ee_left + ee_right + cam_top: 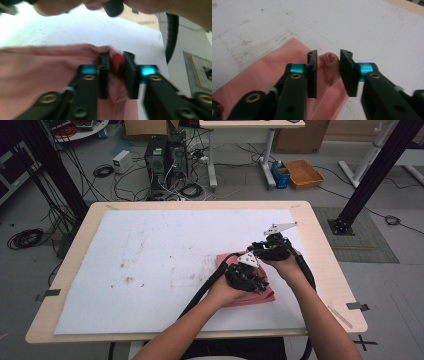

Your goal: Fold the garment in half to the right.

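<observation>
While both hands sit close together near the right side of the counter (320, 270), the high view has the pink cloth (260, 296) lying folded on the white sheet (165, 260) that covers most of the top. The left gripper (246, 276) is right over the cloth, and the right gripper (272, 247) is just beyond it at the cloth's far edge. From up here you can't really tell how the fingers stand, they're too small and dark. Behind the counter, the floor has a couple of computer towers (165, 155) with a mess of cables, plus an orange tray (304, 173).

Left gripper view next: it's blurry, but the cloth (45, 75) covers the left and lower part, and a bunched-up ridge of it stands between the left gripper (117, 75) fingers (104, 77). They're a little way apart, and the fabric seems to fill most of the gap, so I can't tell for sure whether they're actually squeezing it.

Right gripper view is sharper. The right gripper (328, 73) has its fingers (312, 75) partly spread, with a small rolled fold of the cloth (262, 75) poking up between them. There's visible space on either side of that fold, so the pads aren't pressing on it. The cloth's corner lies on the stained white sheet (337, 25).
</observation>
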`<state>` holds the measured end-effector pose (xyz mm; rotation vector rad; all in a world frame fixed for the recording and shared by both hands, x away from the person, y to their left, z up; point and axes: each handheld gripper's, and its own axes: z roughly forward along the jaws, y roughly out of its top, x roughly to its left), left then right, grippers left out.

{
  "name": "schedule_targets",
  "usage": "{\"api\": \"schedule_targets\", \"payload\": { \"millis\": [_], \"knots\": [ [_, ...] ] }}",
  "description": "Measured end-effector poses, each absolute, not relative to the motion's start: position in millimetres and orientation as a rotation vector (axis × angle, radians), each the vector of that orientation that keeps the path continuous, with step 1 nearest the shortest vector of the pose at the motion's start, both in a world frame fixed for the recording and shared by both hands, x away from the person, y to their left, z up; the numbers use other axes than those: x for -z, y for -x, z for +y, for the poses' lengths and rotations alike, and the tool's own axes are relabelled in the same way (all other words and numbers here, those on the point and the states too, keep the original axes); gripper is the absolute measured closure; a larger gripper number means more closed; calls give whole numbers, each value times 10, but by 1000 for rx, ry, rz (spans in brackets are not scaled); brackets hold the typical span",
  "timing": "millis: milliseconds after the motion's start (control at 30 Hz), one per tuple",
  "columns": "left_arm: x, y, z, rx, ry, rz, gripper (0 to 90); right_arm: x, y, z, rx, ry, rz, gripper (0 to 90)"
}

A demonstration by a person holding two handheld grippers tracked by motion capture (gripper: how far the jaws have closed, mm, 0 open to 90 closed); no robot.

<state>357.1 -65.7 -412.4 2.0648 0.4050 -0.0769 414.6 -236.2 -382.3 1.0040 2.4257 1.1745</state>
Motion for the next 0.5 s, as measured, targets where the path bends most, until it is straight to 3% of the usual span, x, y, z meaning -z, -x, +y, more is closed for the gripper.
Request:
{"api": "schedule_targets", "payload": {
  "millis": [100,200,500],
  "knots": [
    [4114,-3575,-603,55,-2073,421,547,3811,-4148,-2412,-1188,-1046,2390,535],
    [4093,-3565,-455,32,-2061,442,504,3797,-4152,-2419,-1197,-1045,2369,490],
    [4070,-3487,514,-144,-2028,592,444,3807,-4152,-2125,-1166,-949,2432,465]
  ]
}}
